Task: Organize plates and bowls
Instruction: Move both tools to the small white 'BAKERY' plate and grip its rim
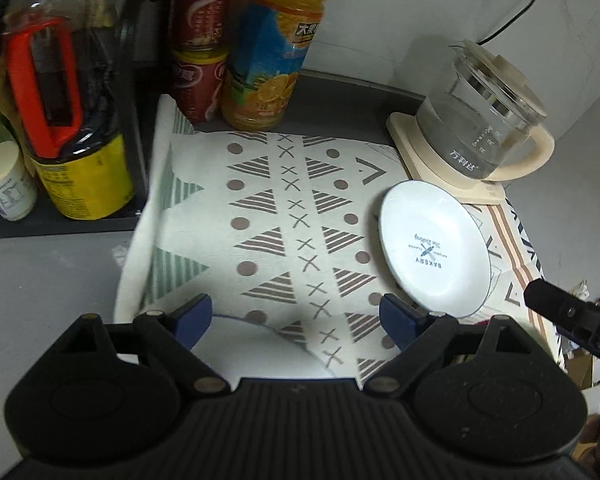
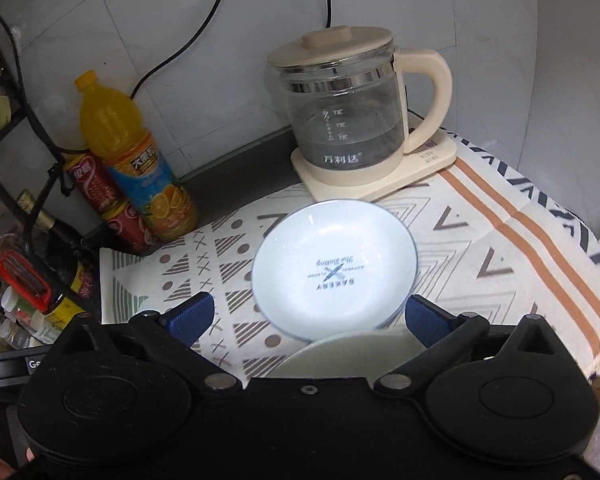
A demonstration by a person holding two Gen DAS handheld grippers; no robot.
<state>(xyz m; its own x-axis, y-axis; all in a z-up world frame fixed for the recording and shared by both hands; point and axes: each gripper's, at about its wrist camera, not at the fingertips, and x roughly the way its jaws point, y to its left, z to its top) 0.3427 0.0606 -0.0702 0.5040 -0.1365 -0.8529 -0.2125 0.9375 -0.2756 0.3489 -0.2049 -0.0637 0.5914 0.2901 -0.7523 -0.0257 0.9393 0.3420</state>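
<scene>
Right wrist view shows both grippers spread apart and empty, 1 white plate lying alone on the cloth before the kettle, so stacking looks barely begun

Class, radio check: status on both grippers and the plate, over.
Left gripper open, empty. Right gripper open, empty. White plate flat on cloth, ungrasped. Kettle close behind plate.

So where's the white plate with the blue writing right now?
The white plate lies on the patterned cloth, just in front of the glass kettle. In the right wrist view it sits mid-frame; in the left wrist view, to the right.
</scene>
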